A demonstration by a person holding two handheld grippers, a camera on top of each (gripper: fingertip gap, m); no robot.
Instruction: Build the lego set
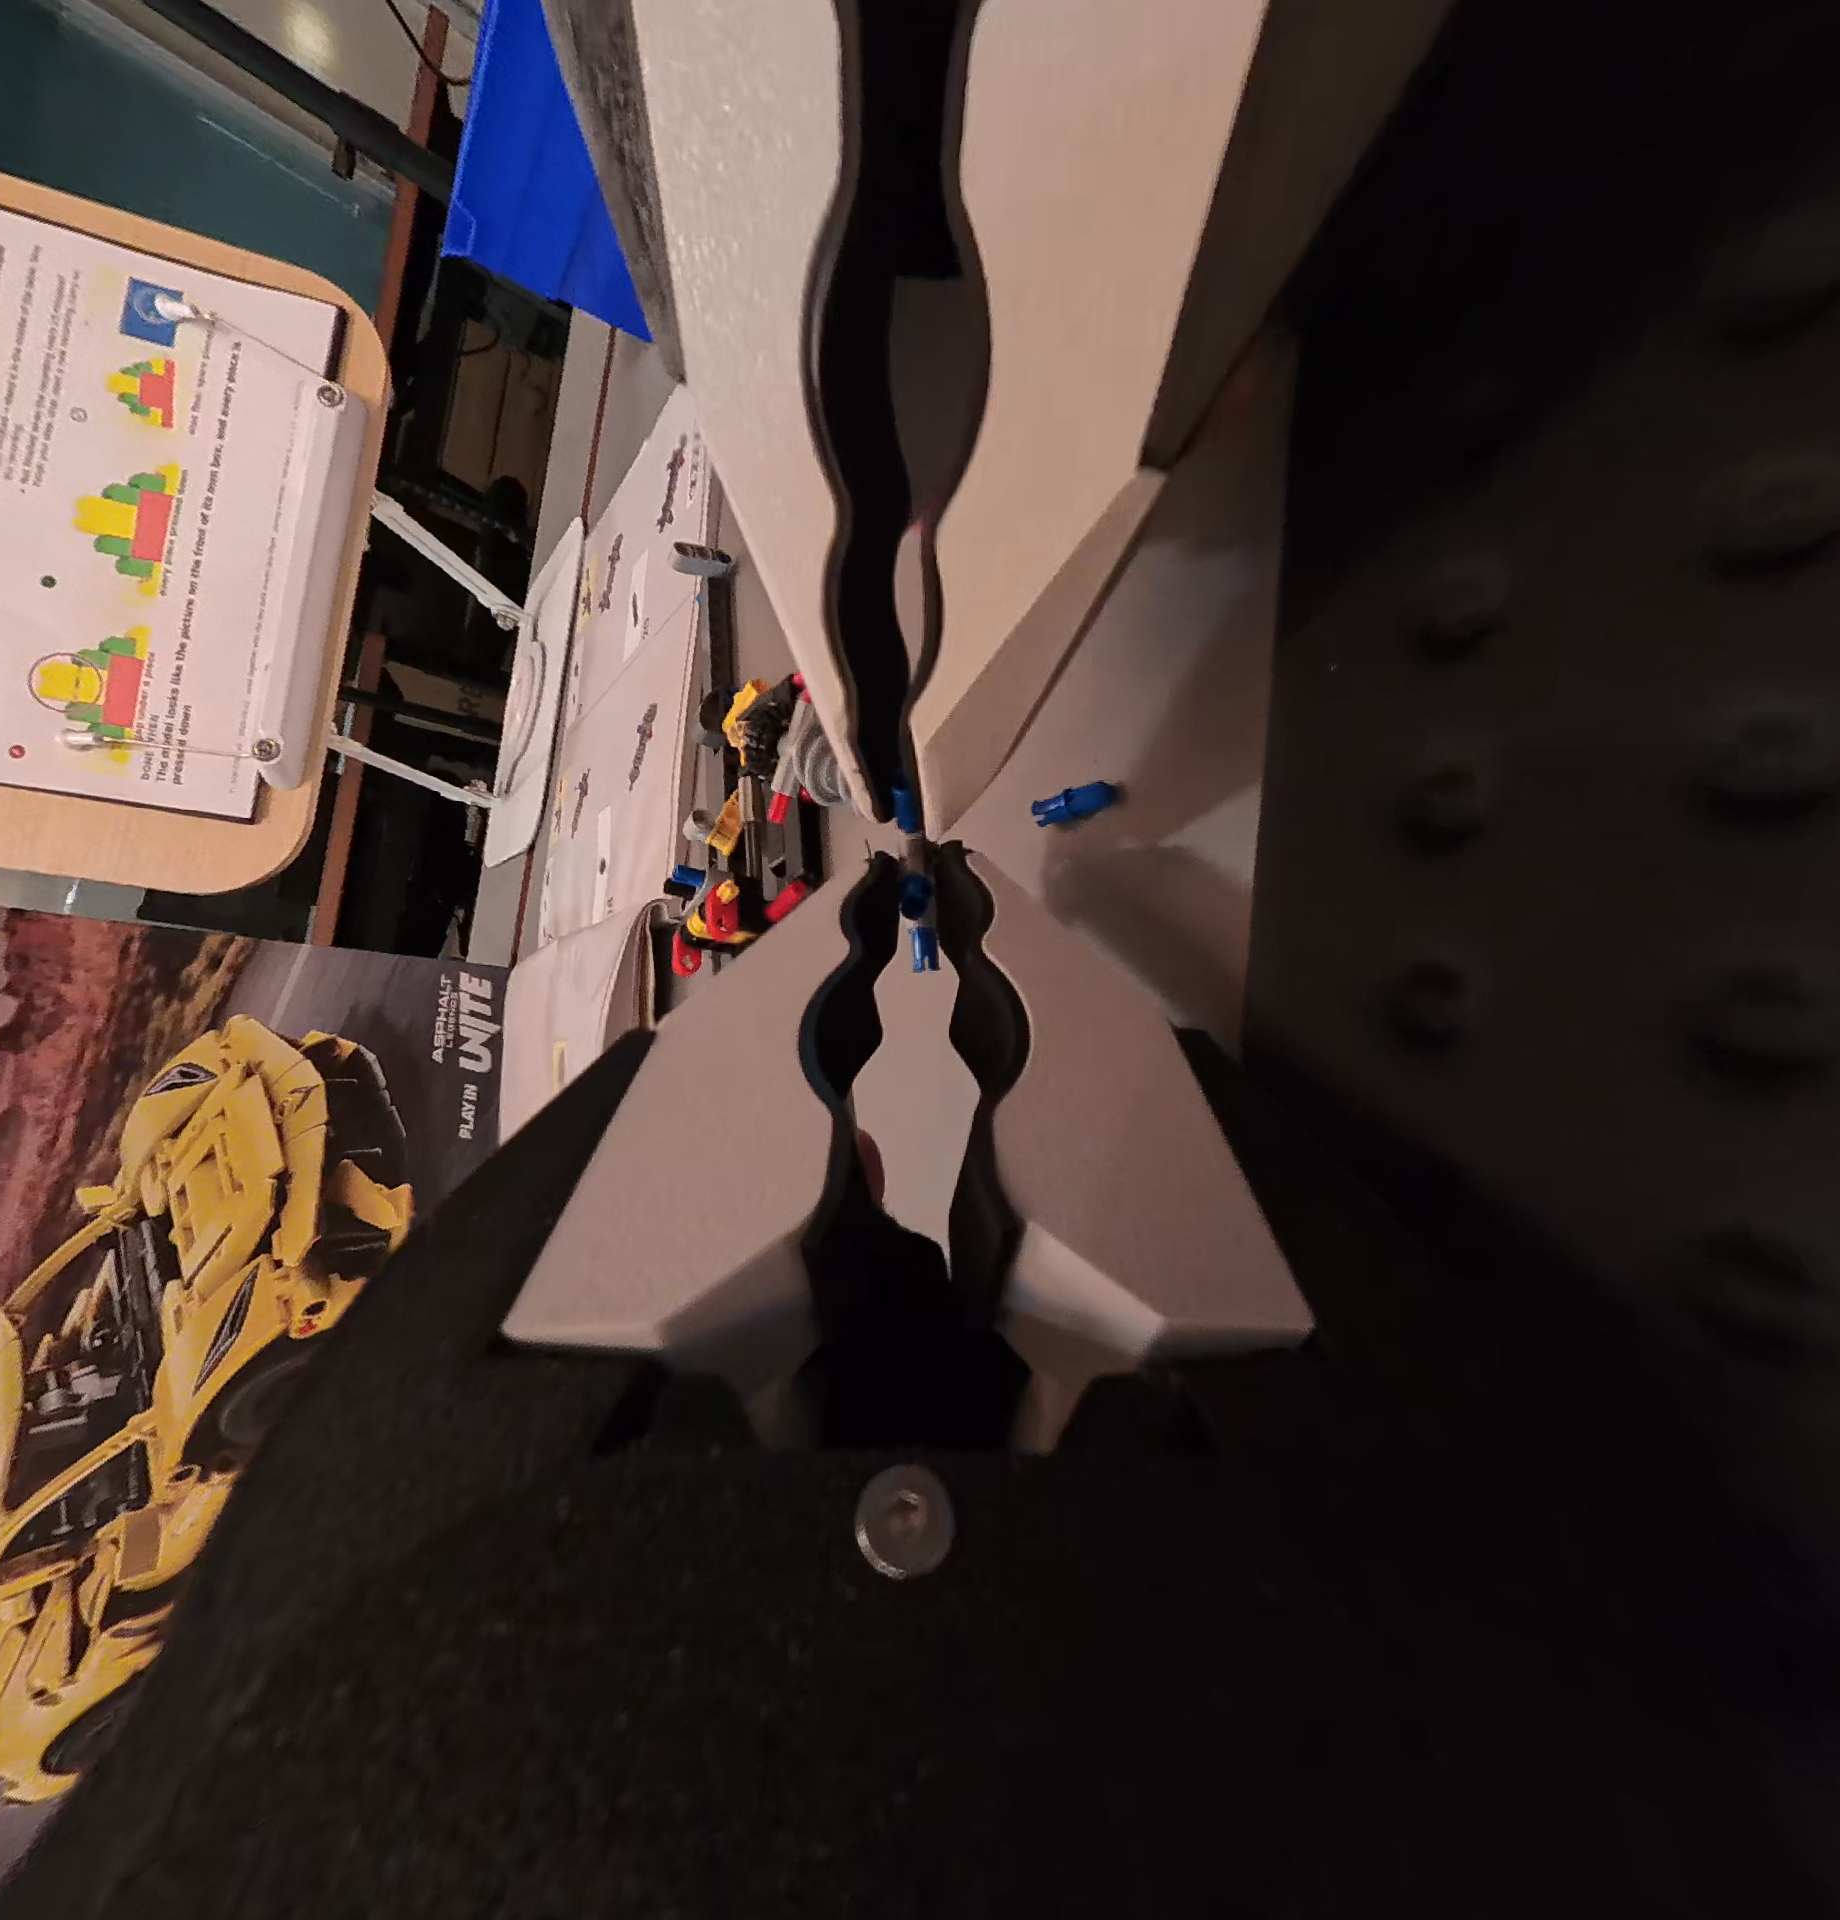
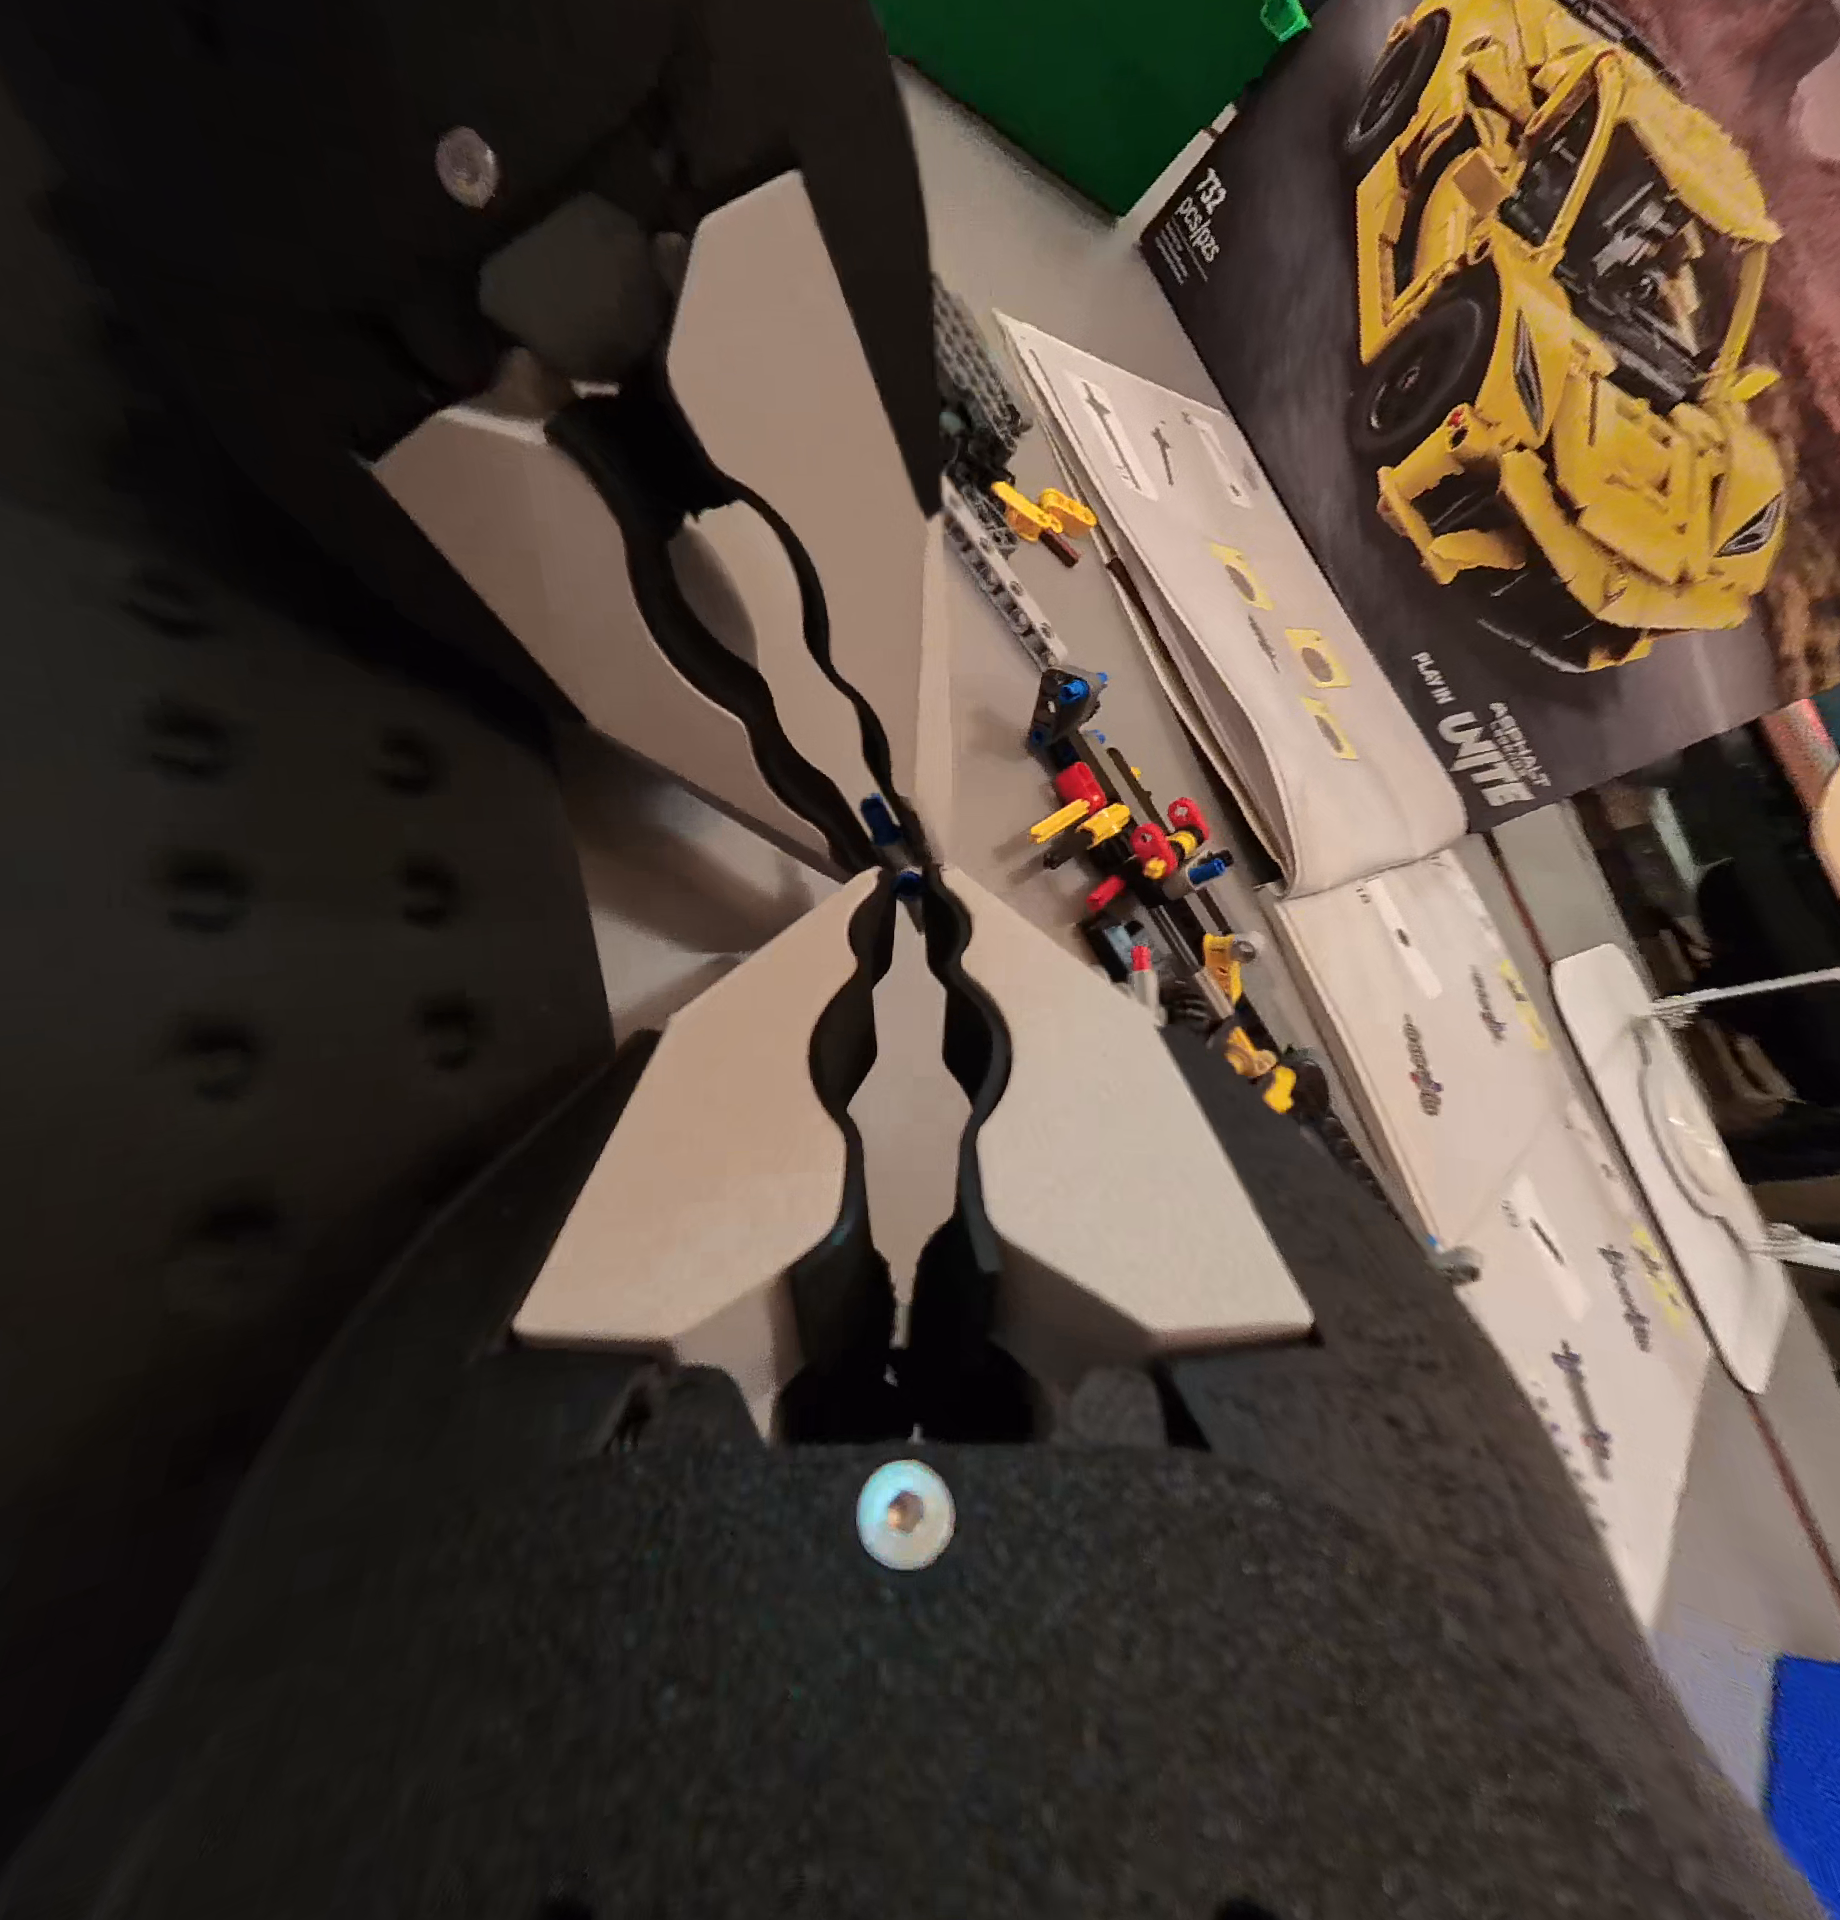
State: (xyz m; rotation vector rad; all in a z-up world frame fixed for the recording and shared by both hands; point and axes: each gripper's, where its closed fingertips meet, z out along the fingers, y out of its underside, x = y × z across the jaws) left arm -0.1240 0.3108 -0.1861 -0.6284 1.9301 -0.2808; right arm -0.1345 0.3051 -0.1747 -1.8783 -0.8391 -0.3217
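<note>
My two grippers meet tip to tip over the grey table. A small grey piece with blue pins [image 1: 914, 891] sits between the tips; it also shows in the right wrist view [image 2: 905, 883]. My left gripper [image 1: 911, 860] comes in from the bottom of its view and is shut on this piece. My right gripper [image 2: 900, 885] is shut on the same piece from the other side. In each view the other gripper enters from the top. A loose blue pin [image 1: 1074, 802] lies on the table close by. The partly built model [image 2: 1134, 842] of black, red and yellow parts lies beyond the tips.
The set's box with a yellow car [image 2: 1539, 364] stands behind the model. Open instruction booklets [image 2: 1259, 665] lie beside it. A clipboard stand with a printed sheet [image 1: 147, 520] is farther back. A dark studded surface [image 2: 209, 883] fills one side. Left and right tips are no more than a few centimetres apart.
</note>
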